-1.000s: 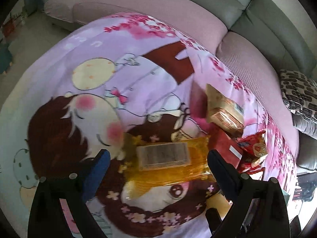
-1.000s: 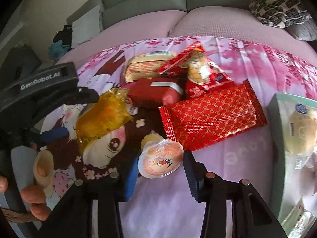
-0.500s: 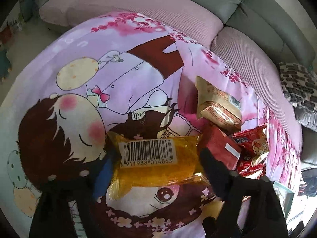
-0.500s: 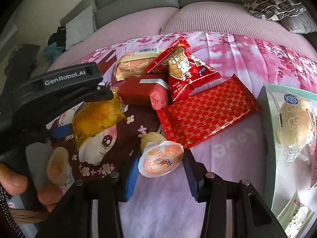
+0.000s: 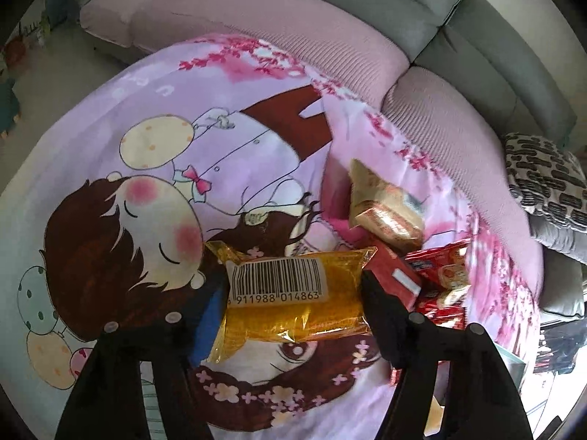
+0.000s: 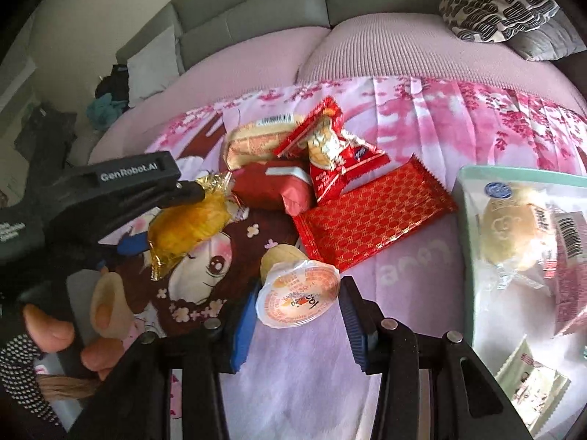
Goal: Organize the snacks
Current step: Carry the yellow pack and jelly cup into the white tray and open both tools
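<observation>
Right now your left gripper (image 5: 293, 304) is closing its jaws on the yellow packet (image 5: 293, 300), barcode side up; both fingers already press its ends, and in the right wrist view the packet (image 6: 190, 227) hangs clear of the blanket (image 5: 146, 110). Your right gripper (image 6: 297, 311) is clenched on the jelly cup (image 6: 297, 297), its foil lid facing the camera, with the cup lifted off the cloth. Behind the cup lies the flat red wrapper (image 6: 370, 220), and beyond that a small heap: a dark red packet (image 6: 271, 190), a red triangular snack bag (image 6: 330, 154) leaning on it, and a tan bread pack (image 6: 253, 139) at the back. At the right edge stands the pale green bin (image 6: 466, 227), holding a bun in clear wrap (image 6: 510, 231) and other packs. Your hand (image 6: 73, 322) grips the left tool's handle at lower left.
</observation>
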`<state>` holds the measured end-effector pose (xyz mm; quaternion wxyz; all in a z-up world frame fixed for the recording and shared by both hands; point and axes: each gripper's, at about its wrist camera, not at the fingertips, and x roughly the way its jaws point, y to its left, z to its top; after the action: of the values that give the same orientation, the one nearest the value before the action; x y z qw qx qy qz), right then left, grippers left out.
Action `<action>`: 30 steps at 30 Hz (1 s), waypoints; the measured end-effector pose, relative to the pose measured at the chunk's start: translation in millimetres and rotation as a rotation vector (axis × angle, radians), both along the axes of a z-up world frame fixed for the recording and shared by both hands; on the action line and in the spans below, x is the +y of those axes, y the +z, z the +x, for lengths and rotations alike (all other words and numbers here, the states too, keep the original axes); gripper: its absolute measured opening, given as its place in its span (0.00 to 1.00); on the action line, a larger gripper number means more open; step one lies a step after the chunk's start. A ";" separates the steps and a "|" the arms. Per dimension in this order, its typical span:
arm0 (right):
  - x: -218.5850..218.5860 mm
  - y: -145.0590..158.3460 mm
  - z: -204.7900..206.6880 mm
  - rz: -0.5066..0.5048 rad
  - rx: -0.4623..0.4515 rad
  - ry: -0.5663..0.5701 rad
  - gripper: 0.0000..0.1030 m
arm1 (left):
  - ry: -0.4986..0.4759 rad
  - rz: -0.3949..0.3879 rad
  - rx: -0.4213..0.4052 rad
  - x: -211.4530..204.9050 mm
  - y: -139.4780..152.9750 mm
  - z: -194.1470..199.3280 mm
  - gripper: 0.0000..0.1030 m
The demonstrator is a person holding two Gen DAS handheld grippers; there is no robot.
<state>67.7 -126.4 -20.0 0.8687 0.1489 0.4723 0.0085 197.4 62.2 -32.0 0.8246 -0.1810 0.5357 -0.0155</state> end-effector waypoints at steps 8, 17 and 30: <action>-39.9 29.0 -15.4 -0.003 -0.033 -0.095 0.45 | -0.062 -0.020 -0.067 -24.6 26.5 -11.0 0.69; -144.5 52.6 -50.6 -0.034 -0.063 -0.391 0.45 | -0.283 -0.010 -0.128 -101.6 50.7 -38.2 0.70; -273.0 45.2 -136.8 -0.057 -0.006 -0.855 0.45 | -0.606 0.042 -0.150 -200.2 59.1 -99.7 0.70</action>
<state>-69.1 -399.4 25.2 0.7992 0.3070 0.3658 -0.3649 97.7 -138.0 27.1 0.8232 0.0055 0.5033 -0.2627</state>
